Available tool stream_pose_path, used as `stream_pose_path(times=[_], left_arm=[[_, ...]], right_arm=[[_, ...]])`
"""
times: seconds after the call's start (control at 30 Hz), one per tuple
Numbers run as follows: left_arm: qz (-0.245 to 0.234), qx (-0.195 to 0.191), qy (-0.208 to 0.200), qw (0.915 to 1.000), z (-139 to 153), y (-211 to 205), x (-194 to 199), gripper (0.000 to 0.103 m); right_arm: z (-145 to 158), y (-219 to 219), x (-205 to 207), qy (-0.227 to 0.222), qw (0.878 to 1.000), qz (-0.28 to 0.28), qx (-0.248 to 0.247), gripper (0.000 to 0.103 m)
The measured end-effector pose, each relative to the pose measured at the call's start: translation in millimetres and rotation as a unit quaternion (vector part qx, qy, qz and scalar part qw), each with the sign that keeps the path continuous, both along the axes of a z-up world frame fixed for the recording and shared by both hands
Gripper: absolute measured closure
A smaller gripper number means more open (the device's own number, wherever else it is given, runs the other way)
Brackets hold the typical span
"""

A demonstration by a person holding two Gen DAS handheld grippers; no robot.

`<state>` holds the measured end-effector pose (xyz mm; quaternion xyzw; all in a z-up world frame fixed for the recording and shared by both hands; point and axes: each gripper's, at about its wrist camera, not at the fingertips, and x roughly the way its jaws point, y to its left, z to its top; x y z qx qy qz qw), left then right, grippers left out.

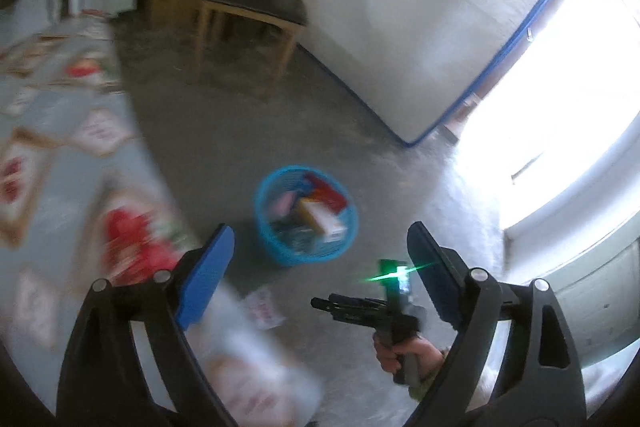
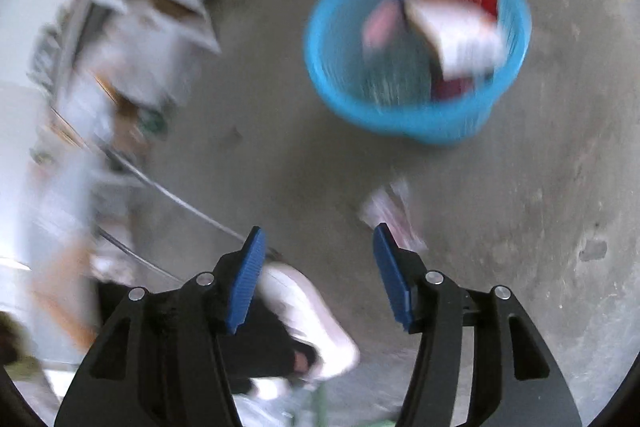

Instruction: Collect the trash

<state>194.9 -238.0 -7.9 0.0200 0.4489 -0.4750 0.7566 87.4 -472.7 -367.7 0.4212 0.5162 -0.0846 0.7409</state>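
Note:
A blue plastic basket (image 1: 280, 251) stands on the concrete floor and holds several boxes and wrappers; it also shows in the right wrist view (image 2: 400, 119). A small white and pink wrapper (image 1: 264, 309) lies on the floor in front of it, and shows in the right wrist view (image 2: 390, 209) just beyond my right fingertips. My left gripper (image 1: 320, 243) is open and empty, high above the floor. My right gripper (image 2: 318, 239) is open and empty; in the left wrist view it (image 1: 348, 305) is held low by a hand near the wrapper.
A table with a patterned cloth (image 1: 60, 131) fills the left. A wooden chair (image 1: 256, 7) and a leaning mattress (image 1: 420, 19) stand behind the basket. Boxes and a metal frame (image 2: 132, 27) crowd the left of the right wrist view. A white shoe (image 2: 308, 315) is below my right gripper.

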Motion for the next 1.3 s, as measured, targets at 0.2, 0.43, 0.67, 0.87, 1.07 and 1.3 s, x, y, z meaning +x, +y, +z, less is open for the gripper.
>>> stream_pose_path(times=[0.2,0.43,0.67,0.87,1.07,1.3], left_arm=[[0.104,0.022,-0.013,0.9942,0,123,-5,0.013],[0.231,0.057,-0.043,0.9702,-4,221,-15,0.012],[0.275,0.047,-0.010,0.9604,-25,250,-1,0.012],[0.276,0.020,0.009,0.9610,-34,255,9,0.012],[0.266,-0.007,0.021,0.9636,-40,254,15,0.012],[0.260,-0.005,0.007,0.9655,-40,259,13,0.012]], right_arm=[[-124,34,51,0.124,0.990,0.059,-0.023,0.048],[-196,44,69,0.220,0.972,0.060,-0.056,0.048],[-217,57,69,0.266,0.957,0.077,-0.085,0.065],[-210,50,49,0.269,0.961,0.035,-0.050,0.098],[-140,37,8,0.197,0.980,0.013,-0.039,0.100],[60,12,-59,0.029,0.995,-0.025,-0.090,0.101]])
